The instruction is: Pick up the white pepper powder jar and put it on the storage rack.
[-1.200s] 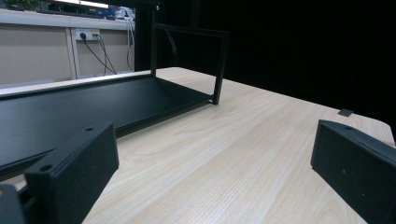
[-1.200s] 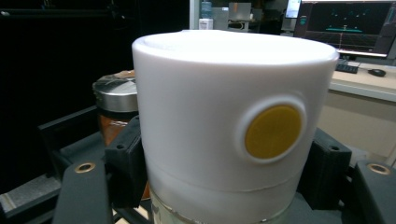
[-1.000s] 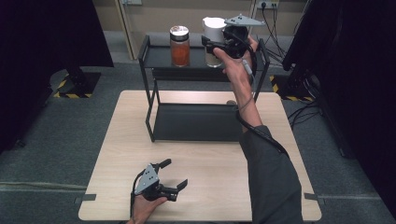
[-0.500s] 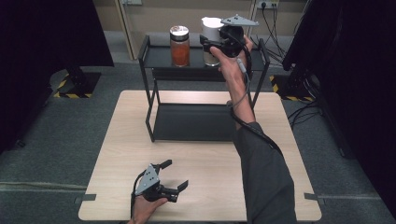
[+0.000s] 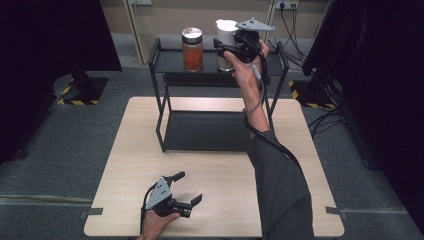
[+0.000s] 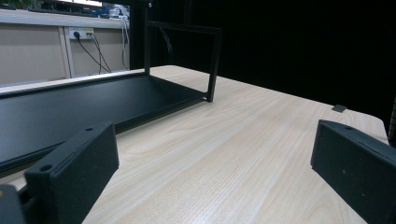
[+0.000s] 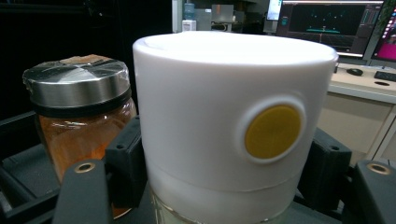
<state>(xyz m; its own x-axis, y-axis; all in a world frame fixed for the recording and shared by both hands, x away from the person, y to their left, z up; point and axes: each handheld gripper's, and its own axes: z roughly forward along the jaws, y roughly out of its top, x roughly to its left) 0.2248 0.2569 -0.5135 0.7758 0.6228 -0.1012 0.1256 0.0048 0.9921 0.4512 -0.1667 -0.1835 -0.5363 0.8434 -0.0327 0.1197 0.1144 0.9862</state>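
Gripping one white jar, right claw; one orange jar

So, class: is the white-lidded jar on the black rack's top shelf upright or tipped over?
Upright. The white-lidded jar stands with its flat lid level on top, gripped low by the right gripper beside the steel-lidded orange jar.

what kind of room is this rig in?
Probably a lab or office test bay: monitors on a desk behind, black curtains around a wooden table, hazard-taped stand bases on grey carpet.
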